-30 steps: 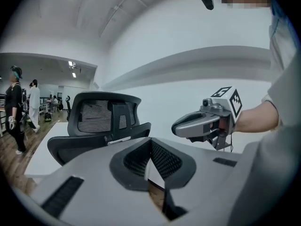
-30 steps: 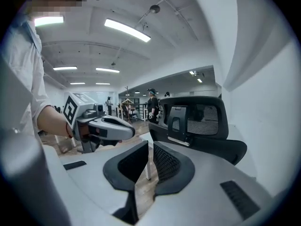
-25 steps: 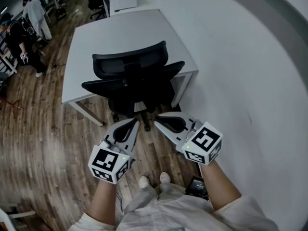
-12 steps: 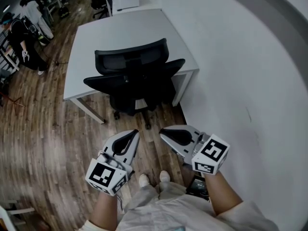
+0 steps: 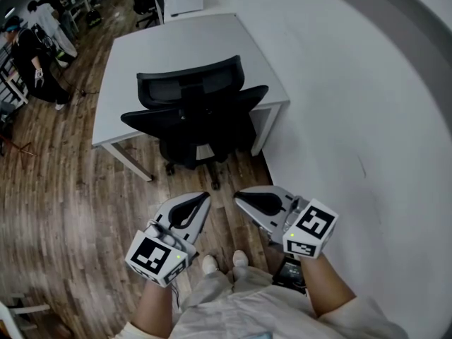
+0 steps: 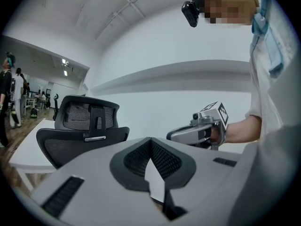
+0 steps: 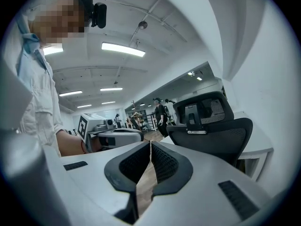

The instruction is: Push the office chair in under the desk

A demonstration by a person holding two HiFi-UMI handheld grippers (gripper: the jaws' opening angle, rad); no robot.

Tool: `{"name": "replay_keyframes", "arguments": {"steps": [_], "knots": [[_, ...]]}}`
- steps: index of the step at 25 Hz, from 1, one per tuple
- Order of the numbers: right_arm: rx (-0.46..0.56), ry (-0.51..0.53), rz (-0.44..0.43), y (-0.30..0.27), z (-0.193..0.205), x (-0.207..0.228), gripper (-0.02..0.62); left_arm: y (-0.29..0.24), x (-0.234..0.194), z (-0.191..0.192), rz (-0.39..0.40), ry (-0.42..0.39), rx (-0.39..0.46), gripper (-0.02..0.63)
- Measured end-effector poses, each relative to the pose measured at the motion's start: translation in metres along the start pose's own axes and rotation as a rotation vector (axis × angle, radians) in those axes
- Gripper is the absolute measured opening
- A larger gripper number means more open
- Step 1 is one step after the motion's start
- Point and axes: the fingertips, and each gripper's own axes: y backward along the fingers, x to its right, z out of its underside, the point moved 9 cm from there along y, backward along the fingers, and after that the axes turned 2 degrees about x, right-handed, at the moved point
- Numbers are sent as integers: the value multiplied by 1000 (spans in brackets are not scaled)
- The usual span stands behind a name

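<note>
Now my left gripper (image 5: 204,197) and right gripper (image 5: 239,195), both clenched empty, have backed off; the office chair (image 5: 194,111) at twelve o'clock looks tucked under the desk (image 5: 176,41).

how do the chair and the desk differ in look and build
The chair is black with a mesh back; the desk is white with a plain flat top. The chair stands on a wheeled base, the desk on thin legs. Both stand on the wood floor by the wall.

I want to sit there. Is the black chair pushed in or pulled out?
Pushed in: the office chair has its backrest at the desk edge, only wheels poking out.
</note>
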Motion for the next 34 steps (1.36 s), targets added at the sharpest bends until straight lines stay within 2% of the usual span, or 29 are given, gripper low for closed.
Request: {"name": "replay_keyframes", "arguments": {"steps": [7,34], "knots": [[-4,-7,2,5,3,1,32,-4,8,5,11,5,-24,0],[5,-28,-27,9,6,-6,32,2,13,3,4,25,-15,0]]}}
